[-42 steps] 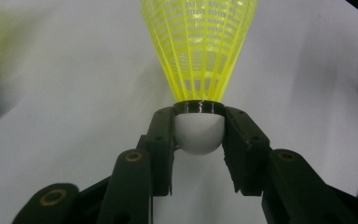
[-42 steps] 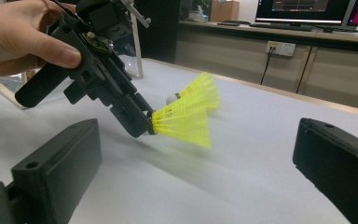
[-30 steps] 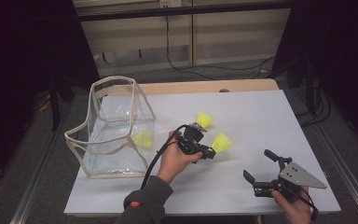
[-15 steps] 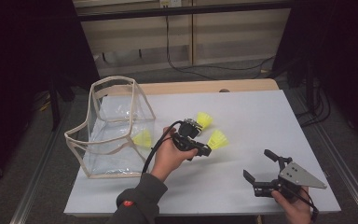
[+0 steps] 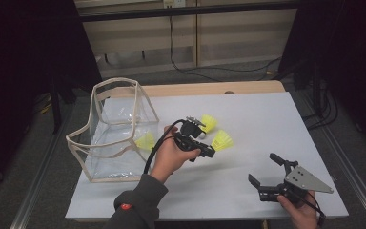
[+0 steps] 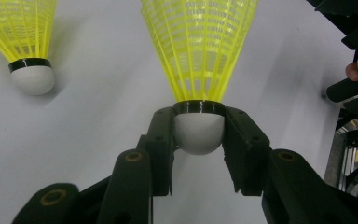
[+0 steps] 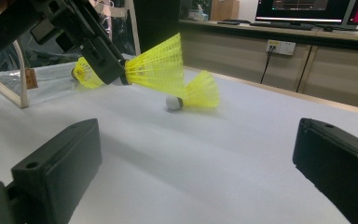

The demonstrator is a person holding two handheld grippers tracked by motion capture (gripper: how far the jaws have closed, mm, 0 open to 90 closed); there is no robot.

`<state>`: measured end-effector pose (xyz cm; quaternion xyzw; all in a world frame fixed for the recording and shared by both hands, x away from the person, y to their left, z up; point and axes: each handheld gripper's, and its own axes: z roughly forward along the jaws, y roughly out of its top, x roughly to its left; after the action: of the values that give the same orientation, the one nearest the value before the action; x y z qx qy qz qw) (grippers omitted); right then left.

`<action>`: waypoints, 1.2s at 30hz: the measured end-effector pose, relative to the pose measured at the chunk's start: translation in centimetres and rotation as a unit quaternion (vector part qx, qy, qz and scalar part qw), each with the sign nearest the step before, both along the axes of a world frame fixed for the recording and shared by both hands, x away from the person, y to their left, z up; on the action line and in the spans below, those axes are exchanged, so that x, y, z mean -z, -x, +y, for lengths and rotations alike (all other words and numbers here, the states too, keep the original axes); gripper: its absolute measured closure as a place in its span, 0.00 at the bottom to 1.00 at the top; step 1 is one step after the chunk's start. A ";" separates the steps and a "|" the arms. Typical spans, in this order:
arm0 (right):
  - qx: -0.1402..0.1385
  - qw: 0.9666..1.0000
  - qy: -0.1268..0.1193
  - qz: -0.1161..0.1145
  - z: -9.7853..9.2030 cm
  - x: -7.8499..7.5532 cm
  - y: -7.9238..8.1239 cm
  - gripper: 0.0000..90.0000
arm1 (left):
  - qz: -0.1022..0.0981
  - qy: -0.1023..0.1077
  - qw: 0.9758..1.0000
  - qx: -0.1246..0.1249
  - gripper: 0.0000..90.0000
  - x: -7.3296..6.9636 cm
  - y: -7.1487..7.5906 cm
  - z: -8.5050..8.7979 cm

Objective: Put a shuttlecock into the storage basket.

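Yellow plastic-mesh shuttlecock (image 6: 199, 51) with smooth white cap, matt black plastic jaws, matt white table (image 5: 267, 119).

Three yellow shuttlecocks (image 5: 222, 140) sit on a white table (image 5: 248, 119), alongside one clear plastic bag (image 5: 116, 129) and two handheld grippers (image 5: 205, 151).

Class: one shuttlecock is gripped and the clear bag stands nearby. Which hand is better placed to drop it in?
Left. The left gripper already clamps the shuttlecock beside the bag; the right gripper sits open, farther off.
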<state>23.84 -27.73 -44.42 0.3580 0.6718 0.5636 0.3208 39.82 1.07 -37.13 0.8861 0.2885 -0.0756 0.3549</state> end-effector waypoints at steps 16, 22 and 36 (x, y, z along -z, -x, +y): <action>0.002 1.000 -0.002 -0.001 -0.2 -0.1 0.0 0.01 | 0.011 -0.006 1.000 -0.007 0.72 -2.1 -0.1 0.4; 0.003 1.000 -0.001 -0.002 -0.2 -0.1 0.0 0.01 | 0.011 -0.005 1.000 -0.011 0.72 -2.8 -0.3 0.6; 0.002 1.000 0.001 -0.004 -0.2 -0.1 0.0 0.01 | 0.017 -0.009 0.999 -0.025 0.72 -4.6 -0.5 1.3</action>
<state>23.81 -27.94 -44.28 0.3569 0.6700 0.5640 0.3252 40.28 2.41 -32.51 0.8802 0.3174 -0.0794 0.3438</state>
